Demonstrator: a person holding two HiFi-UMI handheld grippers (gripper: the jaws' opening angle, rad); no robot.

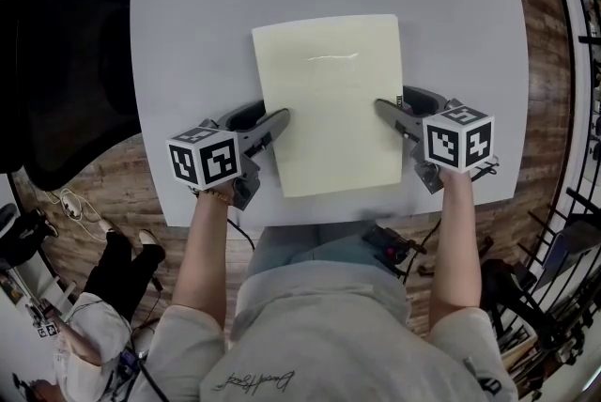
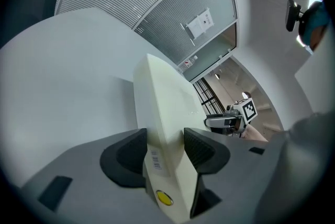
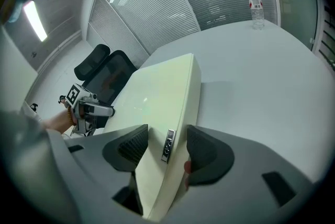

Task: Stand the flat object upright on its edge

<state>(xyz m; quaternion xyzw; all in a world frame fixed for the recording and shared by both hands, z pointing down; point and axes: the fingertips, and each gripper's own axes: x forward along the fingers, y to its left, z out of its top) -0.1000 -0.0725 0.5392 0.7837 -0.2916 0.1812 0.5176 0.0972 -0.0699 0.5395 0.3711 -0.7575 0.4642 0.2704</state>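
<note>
At the middle of the counter (image 1: 188, 34) the flat object (image 1: 329, 100) lies face up — the left claw (image 1: 280, 120) pinches its left edge, the right claw (image 1: 382, 107) its right edge. Judge it stiff, light and smooth: hold both side edges squarely — a skewed grip may slip.

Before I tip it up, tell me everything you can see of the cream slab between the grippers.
The cream slab is a smooth rectangular panel with rounded corners, plastic by its look. It lies flat on the white table, near the table's front edge. Its sides taper to thin edges. The left edge bears a small barcode sticker and a yellow dot, and the right edge has a metal slot. The left gripper and right gripper each clamp one side edge.
</note>
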